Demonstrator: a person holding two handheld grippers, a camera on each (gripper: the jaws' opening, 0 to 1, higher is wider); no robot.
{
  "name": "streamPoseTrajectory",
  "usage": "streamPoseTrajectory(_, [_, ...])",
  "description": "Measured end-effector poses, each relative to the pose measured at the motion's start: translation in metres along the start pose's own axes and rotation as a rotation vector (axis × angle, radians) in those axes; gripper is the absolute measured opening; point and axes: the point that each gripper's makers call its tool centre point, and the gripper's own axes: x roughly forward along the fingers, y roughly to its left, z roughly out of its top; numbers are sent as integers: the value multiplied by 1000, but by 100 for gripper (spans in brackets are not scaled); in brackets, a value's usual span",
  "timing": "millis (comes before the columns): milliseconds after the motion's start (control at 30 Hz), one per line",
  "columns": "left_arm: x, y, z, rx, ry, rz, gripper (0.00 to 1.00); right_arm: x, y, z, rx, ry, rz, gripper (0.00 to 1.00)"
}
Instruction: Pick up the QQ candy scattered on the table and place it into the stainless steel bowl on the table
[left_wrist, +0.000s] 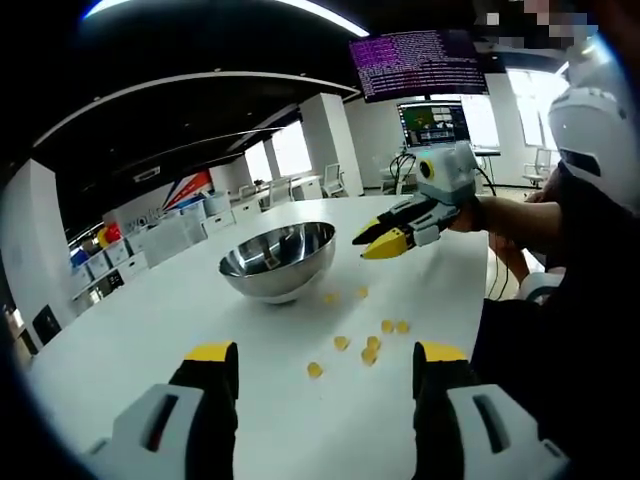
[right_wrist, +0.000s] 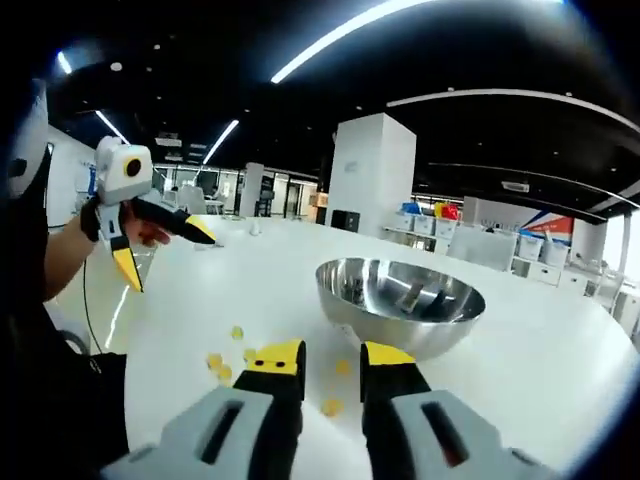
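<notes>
In the left gripper view, a row of storage bins (left_wrist: 150, 245) is seen at the far left along the room's wall. The left gripper (left_wrist: 325, 362) rises from the bottom edge, its two yellow-tipped jaws set wide apart with nothing between them. A white table (left_wrist: 140, 330) is spread beneath it. The stainless steel bowl (left_wrist: 279, 260) is placed upright on the table beyond the jaws, left of centre. The QQ candy (left_wrist: 368, 346) is scattered loose on the tabletop just right of the bowl and between the bowl and the jaws; none of it can be seen inside the bowl. Further right, the right gripper (left_wrist: 375, 240) is held above the table by a person's hand (left_wrist: 466, 214), its yellow tips close together and pointed toward the bowl. Two lit monitors (left_wrist: 428, 75) are mounted behind it.

In the right gripper view, the left gripper (right_wrist: 165, 250) is held at the left, its jaws spread apart and empty. The candy (right_wrist: 222, 365) is strewn on the table (right_wrist: 560, 370) below it. The right gripper (right_wrist: 333, 358) is seen at the bottom centre, its jaws narrowly parted with only bare table and a candy piece showing through the gap, nothing gripped. The bowl (right_wrist: 400, 305) is seen right of centre.
</notes>
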Motion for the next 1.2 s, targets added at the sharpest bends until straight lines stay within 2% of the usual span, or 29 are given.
streamPoseTrajectory(300, [0, 0, -2, -4, 3, 2, 71, 14, 2, -32, 16, 72, 4, 17])
streamPoseTrajectory(500, [1, 1, -3, -8, 1, 2, 71, 18, 3, -42, 11, 99, 7, 16])
streamPoseTrajectory(1100, [0, 1, -4, -14, -5, 1, 71, 21, 4, -56, -6, 139, 0, 11])
streamPoseTrajectory(1200, [0, 2, -6, -15, -3, 3, 71, 20, 4, -54, -10, 132, -3, 9])
